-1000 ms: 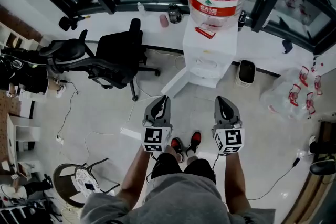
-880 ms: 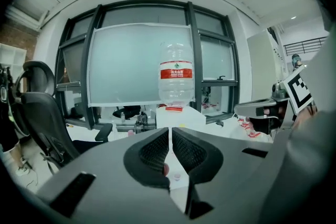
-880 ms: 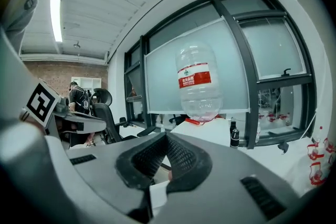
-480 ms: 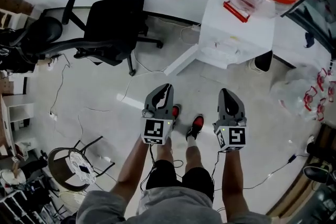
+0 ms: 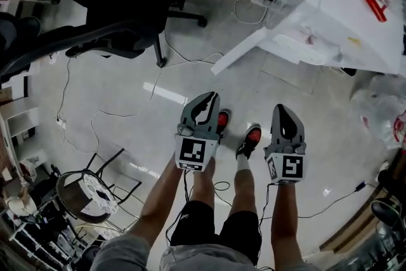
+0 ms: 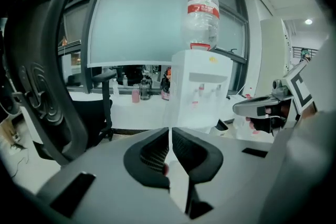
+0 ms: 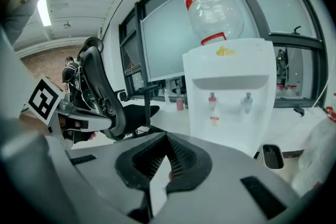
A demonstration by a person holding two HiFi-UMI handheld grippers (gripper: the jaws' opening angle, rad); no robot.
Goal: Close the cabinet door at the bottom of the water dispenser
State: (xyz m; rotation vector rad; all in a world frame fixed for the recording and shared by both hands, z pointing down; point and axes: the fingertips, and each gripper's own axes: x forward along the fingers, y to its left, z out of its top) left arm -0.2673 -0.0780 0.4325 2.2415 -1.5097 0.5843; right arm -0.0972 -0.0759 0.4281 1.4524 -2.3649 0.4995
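Note:
The white water dispenser (image 5: 342,35) stands at the head view's upper right, its top cut off by the frame. Its white bottom cabinet door (image 5: 244,51) swings open toward the left over the floor. My left gripper (image 5: 206,98) and right gripper (image 5: 283,111) are held side by side in front of the person, well short of the door, both shut with nothing in them. In the left gripper view the dispenser (image 6: 202,86) with its clear bottle (image 6: 202,13) stands ahead beyond the closed jaws. The right gripper view faces the dispenser (image 7: 231,97) and its taps.
A black office chair (image 5: 127,3) stands left of the dispenser. Loose cables (image 5: 95,117) trail over the pale floor. A wire reel (image 5: 89,193) sits at lower left, a plastic bag (image 5: 380,111) at right, a small black bin (image 7: 273,156) beside the dispenser. The person's red shoes (image 5: 250,135) are below the grippers.
Both grippers have sunk together and the view has dropped and closed in on the dispenser, so the bottle has left the head view. Both sets of jaws stayed shut.

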